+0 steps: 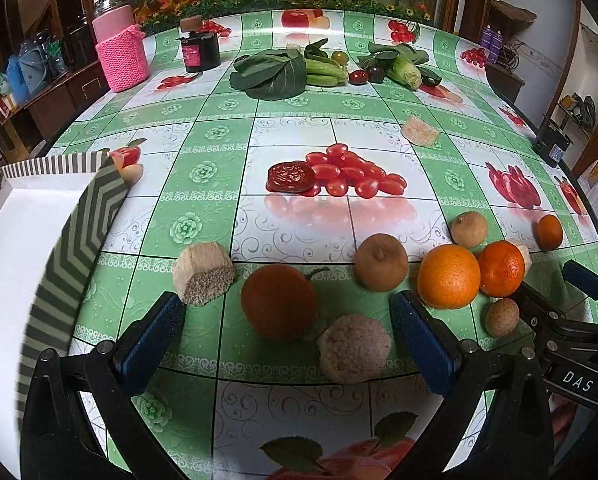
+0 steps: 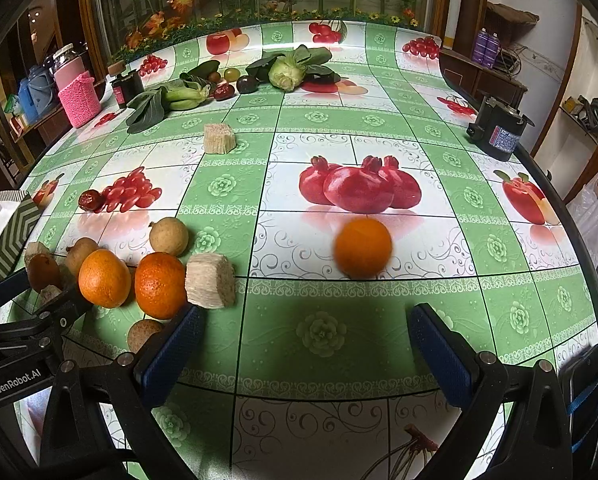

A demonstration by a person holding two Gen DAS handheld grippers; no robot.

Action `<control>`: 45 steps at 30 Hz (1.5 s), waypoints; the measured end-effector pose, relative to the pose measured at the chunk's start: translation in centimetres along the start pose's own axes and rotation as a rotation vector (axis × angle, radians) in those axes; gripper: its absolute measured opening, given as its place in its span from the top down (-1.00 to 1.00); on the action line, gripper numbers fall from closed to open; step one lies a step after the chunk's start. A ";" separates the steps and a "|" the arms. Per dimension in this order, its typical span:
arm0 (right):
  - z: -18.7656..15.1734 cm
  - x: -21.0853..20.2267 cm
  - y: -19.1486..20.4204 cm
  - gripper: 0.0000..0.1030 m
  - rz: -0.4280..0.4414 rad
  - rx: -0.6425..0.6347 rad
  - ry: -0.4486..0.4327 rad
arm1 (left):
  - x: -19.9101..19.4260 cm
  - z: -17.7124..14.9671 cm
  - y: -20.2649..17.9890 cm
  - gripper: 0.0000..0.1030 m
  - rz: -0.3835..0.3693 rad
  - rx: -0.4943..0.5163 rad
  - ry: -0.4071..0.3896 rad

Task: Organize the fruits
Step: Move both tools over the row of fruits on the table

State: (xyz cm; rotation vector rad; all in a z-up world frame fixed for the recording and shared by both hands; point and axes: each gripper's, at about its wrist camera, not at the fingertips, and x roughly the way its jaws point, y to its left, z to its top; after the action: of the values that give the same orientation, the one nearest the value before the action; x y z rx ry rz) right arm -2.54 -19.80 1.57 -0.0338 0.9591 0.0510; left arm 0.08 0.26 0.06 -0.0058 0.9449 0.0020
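Note:
My left gripper (image 1: 287, 340) is open, its blue pads either side of a dark orange fruit (image 1: 279, 300) and a pale rough ball (image 1: 355, 348) on the table. To its right lie a brown pear-like fruit (image 1: 381, 262), two oranges (image 1: 449, 276) (image 1: 501, 268), a small brown fruit (image 1: 501, 317) and a small orange (image 1: 549, 232). My right gripper (image 2: 305, 348) is open and empty; a blurred small orange (image 2: 363, 248) lies ahead of it. The oranges (image 2: 105, 278) (image 2: 160, 284) lie to its left. A white box with striped rim (image 1: 79, 232) stands at the left.
Straw-coloured blocks (image 1: 203, 274) (image 2: 211, 280) (image 2: 218, 139) lie among the fruit. Leafy greens (image 1: 271, 74), corn and dark fruits sit at the far side. A pink-sleeved bottle (image 1: 121, 52), a dark jar (image 1: 200, 50) and a black device (image 2: 499, 130) stand near the table edges.

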 end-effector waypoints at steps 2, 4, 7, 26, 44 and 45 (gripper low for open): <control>0.0 0.0 0.0 -1.00 0.000 0.000 0.000 | 0.0 0.0 0.0 -1.00 0.000 0.000 0.000; 0.0 0.0 0.0 -1.00 0.000 0.000 0.000 | 0.0 0.0 0.0 -1.00 0.000 0.000 0.000; 0.0 0.0 0.0 -1.00 0.000 0.000 0.000 | 0.0 0.0 0.0 -1.00 0.000 0.000 0.000; -0.1 0.0 0.1 -1.00 0.001 -0.006 0.000 | 0.0 0.0 0.3 -1.00 -0.017 0.024 0.032; -2.4 -7.6 1.0 -1.00 0.086 -0.042 -0.115 | -6.8 -1.8 2.5 -1.00 -0.024 0.031 -0.083; -2.6 -7.9 0.9 -1.00 0.087 -0.039 -0.116 | -7.0 -1.9 2.6 -1.00 -0.025 0.028 -0.085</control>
State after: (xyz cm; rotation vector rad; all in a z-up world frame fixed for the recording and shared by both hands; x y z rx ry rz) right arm -9.29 -19.26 6.53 -0.0254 0.8432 0.1503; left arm -5.54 2.90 4.59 0.0086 0.8599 -0.0345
